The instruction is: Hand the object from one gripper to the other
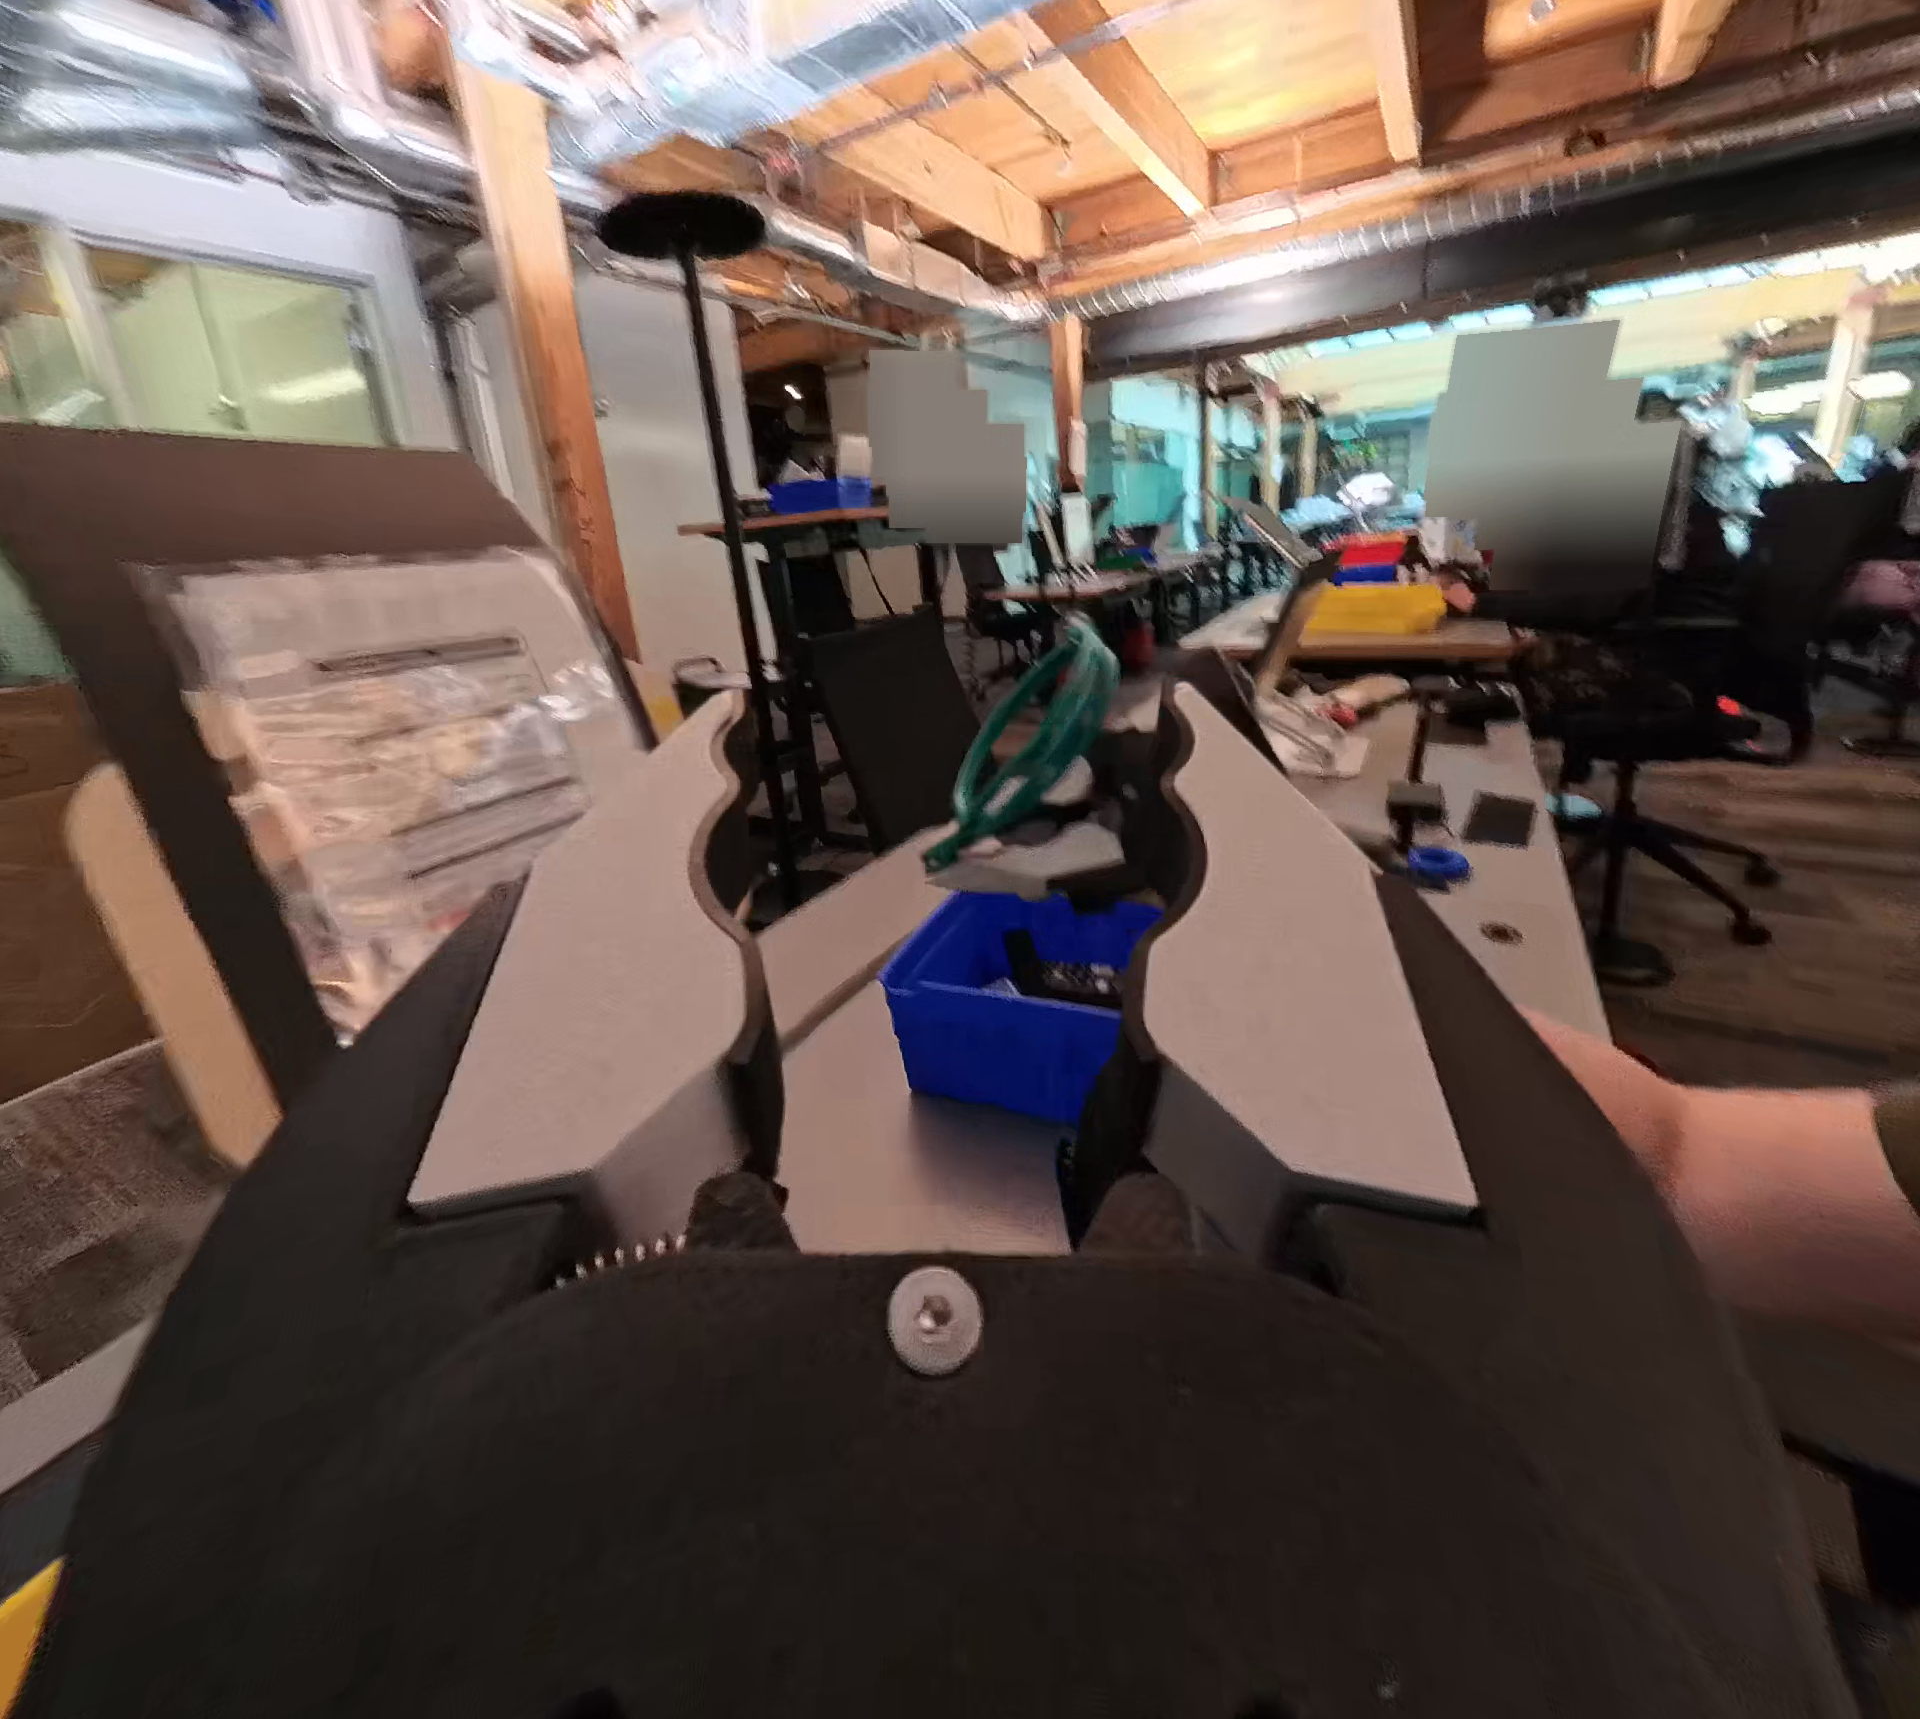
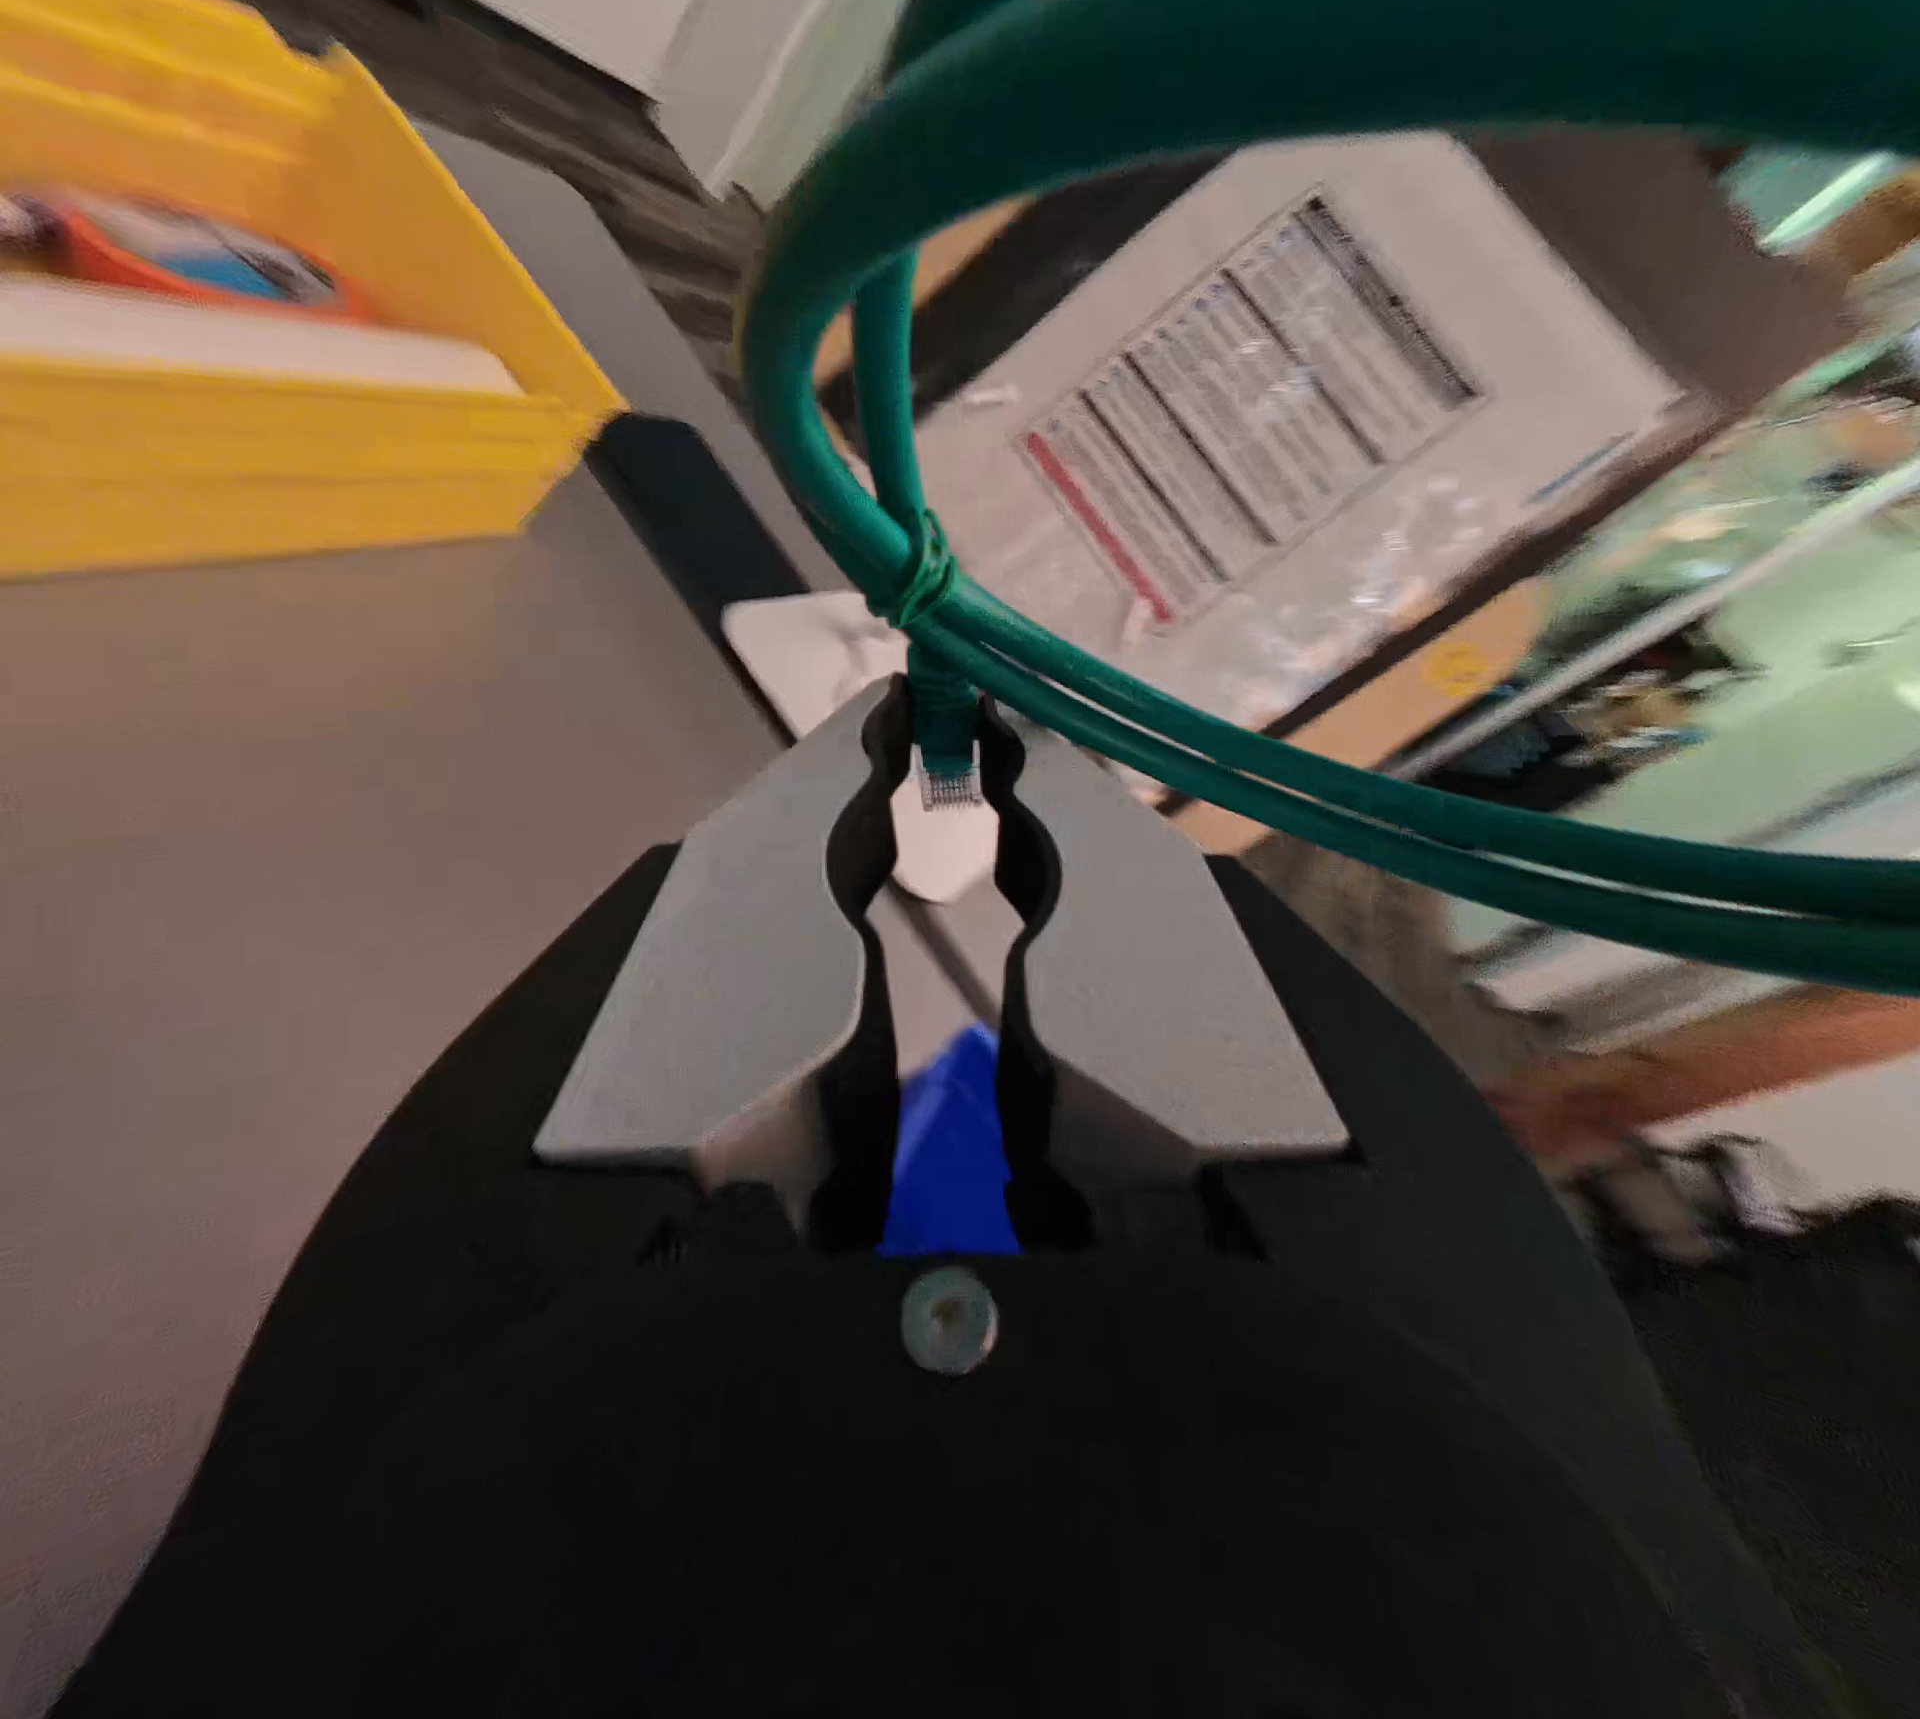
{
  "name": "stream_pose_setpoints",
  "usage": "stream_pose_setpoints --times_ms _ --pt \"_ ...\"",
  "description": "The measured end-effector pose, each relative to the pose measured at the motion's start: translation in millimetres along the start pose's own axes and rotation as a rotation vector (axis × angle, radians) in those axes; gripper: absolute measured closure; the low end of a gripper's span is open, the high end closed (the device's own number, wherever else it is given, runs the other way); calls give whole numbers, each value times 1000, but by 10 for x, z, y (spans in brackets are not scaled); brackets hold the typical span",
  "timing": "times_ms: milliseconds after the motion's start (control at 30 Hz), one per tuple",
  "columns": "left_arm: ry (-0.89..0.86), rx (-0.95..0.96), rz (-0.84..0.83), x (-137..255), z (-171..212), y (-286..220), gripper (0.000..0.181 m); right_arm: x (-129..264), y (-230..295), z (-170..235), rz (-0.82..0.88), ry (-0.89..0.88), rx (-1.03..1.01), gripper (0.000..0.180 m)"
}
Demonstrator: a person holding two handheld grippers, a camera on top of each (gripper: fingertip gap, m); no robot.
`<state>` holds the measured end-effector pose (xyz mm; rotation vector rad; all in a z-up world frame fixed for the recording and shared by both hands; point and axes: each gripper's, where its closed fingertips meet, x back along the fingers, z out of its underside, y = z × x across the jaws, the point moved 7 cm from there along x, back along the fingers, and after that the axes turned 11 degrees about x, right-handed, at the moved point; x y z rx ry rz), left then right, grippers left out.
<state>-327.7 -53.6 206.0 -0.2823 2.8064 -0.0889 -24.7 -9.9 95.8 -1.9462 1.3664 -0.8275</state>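
Observation:
A coiled green network cable, bound with a twist tie, hangs in the air above a blue bin. In the left wrist view my left gripper is open wide and empty, and the cable shows beyond its fingertips, between them. The right gripper shows there from the far side, pinching the cable's lower end. In the right wrist view my right gripper is shut on the cable just above its clear plug, with the loops rising up and to the right. The blue bin shows below the jaws.
The blue bin stands on a grey table. A yellow bin is on the table at left in the right wrist view. A dark board with plastic-wrapped papers leans at left. A black lamp pole and office chairs stand behind. A hand shows at right. Left tips to right tips: about 30 cm.

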Motion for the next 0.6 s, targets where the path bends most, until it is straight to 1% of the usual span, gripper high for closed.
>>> stream_pose_setpoints --times_ms 67,133,233,333,433,500,533,600 --pt "90 5 72 -134 147 -47 108 -4 44 -73 -124 -79 -158 169" --pt "146 -11 105 -272 285 -68 110 30 83 -192 -250 -174 -295 170" --pt "239 -48 108 -455 518 -36 112 131 109 -349 -389 -284 -416 170" --pt "337 -59 139 -584 737 -26 113 269 134 -502 -574 -401 -551 169" --pt "344 -28 228 -653 832 -81 119 437 225 -631 -850 -500 -650 168" --pt "340 -20 283 -668 865 -111 119 574 274 -712 -1055 -584 -715 169" --pt "344 -36 293 -668 881 -118 118 642 280 -748 -1151 -622 -752 170" --pt "356 -93 309 -652 908 -150 118 750 260 -806 -1287 -687 -820 169"
